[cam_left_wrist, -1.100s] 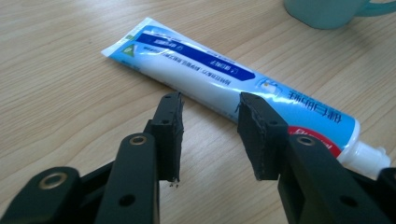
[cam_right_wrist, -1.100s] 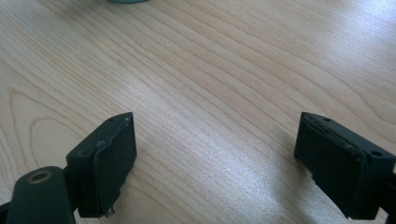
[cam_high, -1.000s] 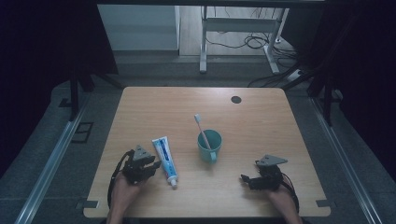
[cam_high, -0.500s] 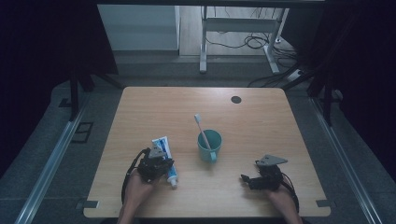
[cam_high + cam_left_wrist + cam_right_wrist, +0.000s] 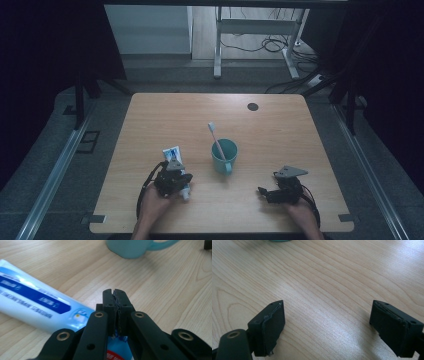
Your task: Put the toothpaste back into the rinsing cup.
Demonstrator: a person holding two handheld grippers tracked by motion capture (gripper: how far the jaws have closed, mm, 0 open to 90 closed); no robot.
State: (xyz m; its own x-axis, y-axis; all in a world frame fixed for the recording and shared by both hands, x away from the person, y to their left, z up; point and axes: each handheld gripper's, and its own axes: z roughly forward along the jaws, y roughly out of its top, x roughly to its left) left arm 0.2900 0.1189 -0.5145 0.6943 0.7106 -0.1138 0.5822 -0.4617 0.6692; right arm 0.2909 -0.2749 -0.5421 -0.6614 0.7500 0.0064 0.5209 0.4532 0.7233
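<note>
A white and blue toothpaste tube (image 5: 172,152) lies on the wooden table (image 5: 280,135), left of a teal cup (image 5: 224,156) with a toothbrush (image 5: 215,136) standing in it. My left gripper (image 5: 182,177) sits over the tube's near end, by the white cap. In the left gripper view its jaws (image 5: 115,300) are shut, pads touching at the tips, with the tube (image 5: 32,302) running under them to the left and the cup (image 5: 132,248) ahead. My right gripper (image 5: 263,191) rests near the front right, open (image 5: 327,317), with only bare wood between its fingers.
A small dark round spot (image 5: 253,106) marks the table's far right. Dark floor, metal rails and a desk frame with cables surround the table. The person's hands come in at the front edge.
My left gripper has moved right, from beside the tube to over its near end. The right gripper, cup and toothbrush have stayed put.
</note>
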